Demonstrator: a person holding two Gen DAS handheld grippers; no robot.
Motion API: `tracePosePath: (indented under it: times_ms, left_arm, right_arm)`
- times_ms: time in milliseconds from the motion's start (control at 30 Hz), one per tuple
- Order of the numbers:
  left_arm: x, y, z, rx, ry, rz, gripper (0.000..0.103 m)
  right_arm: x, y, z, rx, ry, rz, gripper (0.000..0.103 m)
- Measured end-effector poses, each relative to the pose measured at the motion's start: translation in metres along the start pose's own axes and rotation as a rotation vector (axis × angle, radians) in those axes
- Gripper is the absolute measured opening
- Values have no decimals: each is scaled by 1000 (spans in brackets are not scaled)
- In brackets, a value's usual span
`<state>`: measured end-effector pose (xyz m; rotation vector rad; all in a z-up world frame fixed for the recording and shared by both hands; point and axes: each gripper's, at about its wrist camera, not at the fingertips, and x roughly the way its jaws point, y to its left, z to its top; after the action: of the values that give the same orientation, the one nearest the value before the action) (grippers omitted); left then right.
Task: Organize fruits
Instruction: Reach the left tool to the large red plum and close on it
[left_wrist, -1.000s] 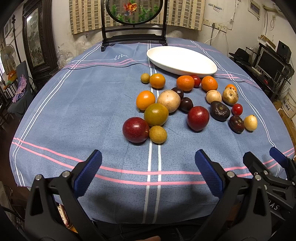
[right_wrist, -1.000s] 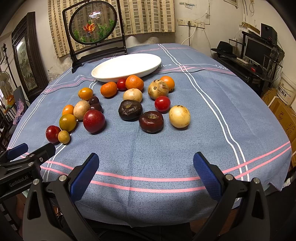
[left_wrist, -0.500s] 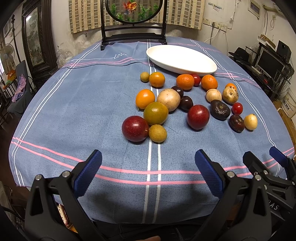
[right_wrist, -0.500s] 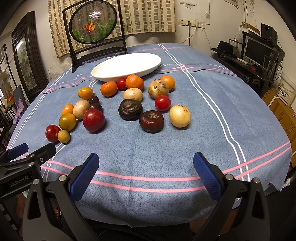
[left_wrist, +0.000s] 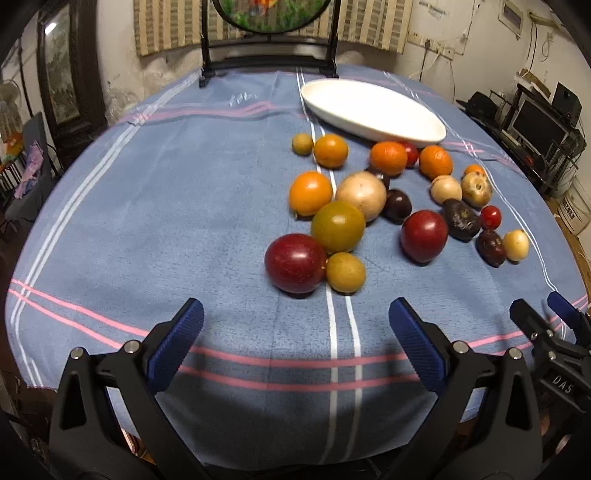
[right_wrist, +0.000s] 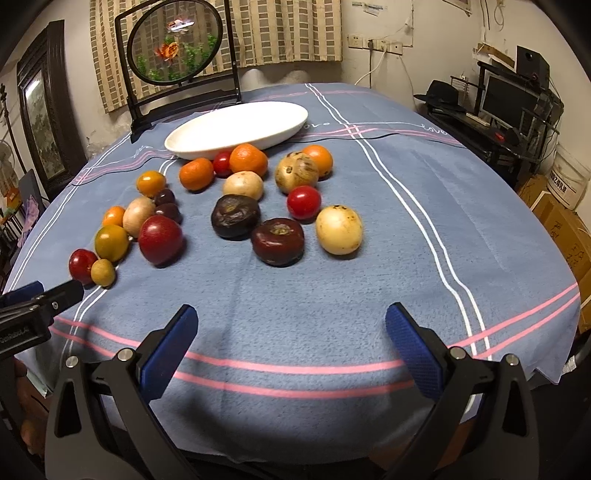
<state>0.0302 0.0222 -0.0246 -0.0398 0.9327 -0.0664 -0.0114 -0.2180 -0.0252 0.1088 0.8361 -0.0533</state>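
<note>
**Both grippers wide over the near cloth, fruit loose beside the plate**

The left gripper (left_wrist: 295, 328) hangs above the near edge of the blue striped cloth (left_wrist: 166, 206), jaws spread wide and holding nothing. Just beyond its tips, in the left wrist view, a dark red fruit (left_wrist: 295, 263) touches a small tan fruit (left_wrist: 345, 272), with a green-yellow fruit (left_wrist: 338, 226) right behind them. Behind that sit an orange (left_wrist: 310, 192) and a pale round fruit (left_wrist: 361, 195), touching each other. Further right a red apple (left_wrist: 424, 235) stands slightly apart, beside a wrinkled dark fruit (left_wrist: 461, 218).

The white plate (right_wrist: 236, 127) lies at the far side of the fruit, bare inside, with a mandarin (right_wrist: 248, 159) and a small tomato (right_wrist: 222, 164) just at its near rim. A round screen (right_wrist: 175, 44) on a black stand rises behind it.

The right gripper (right_wrist: 291, 328) is also spread wide with nothing between its blue pads (right_wrist: 168, 352), hovering over the pink stripes at the near edge. The fruit nearest it are a dark maroon fruit (right_wrist: 277, 240) and a cream fruit (right_wrist: 339, 229), close together but not clearly touching; a cherry tomato (right_wrist: 303, 202) sits just behind them. To the far right, off the table, a monitor (right_wrist: 508, 98) stands on a dark desk.

All fruit rests on the cloth; none is on the plate.
</note>
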Motion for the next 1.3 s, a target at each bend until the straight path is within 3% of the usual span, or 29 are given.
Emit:
tracePosePath:
  times_ms: [200,267,367,600,667,833,1000,1167,1300]
  left_arm:
    - [18,-5,5,53,24,-8,101]
    - [21,-5,10,110,32,-28,101]
    - [21,2,12,174,17,2,101]
    - [33,19,11,177,51,-20,100]
    - [37,21,11,178,60,-44,93]
    - [40,23,15,186,49,-69,87]
    - [42,21,22,202,44,-91,72]
    - [44,5,26,233,19,-111,44]
    - [44,3,25,221,1,-114,40]
  right_arm:
    - [12,-9,6,25,18,32,102]
    - [14,-9,8,24,10,35,102]
    - [17,-12,12,35,10,57,102]
    - [20,-5,19,39,2,86,102]
    - [20,-1,20,18,-2,78,102]
    - [23,2,21,0,7,72,102]
    - [26,4,24,-11,15,45,102]
    - [24,1,26,-18,2,38,102]
    - [29,-4,28,-54,36,39,102]
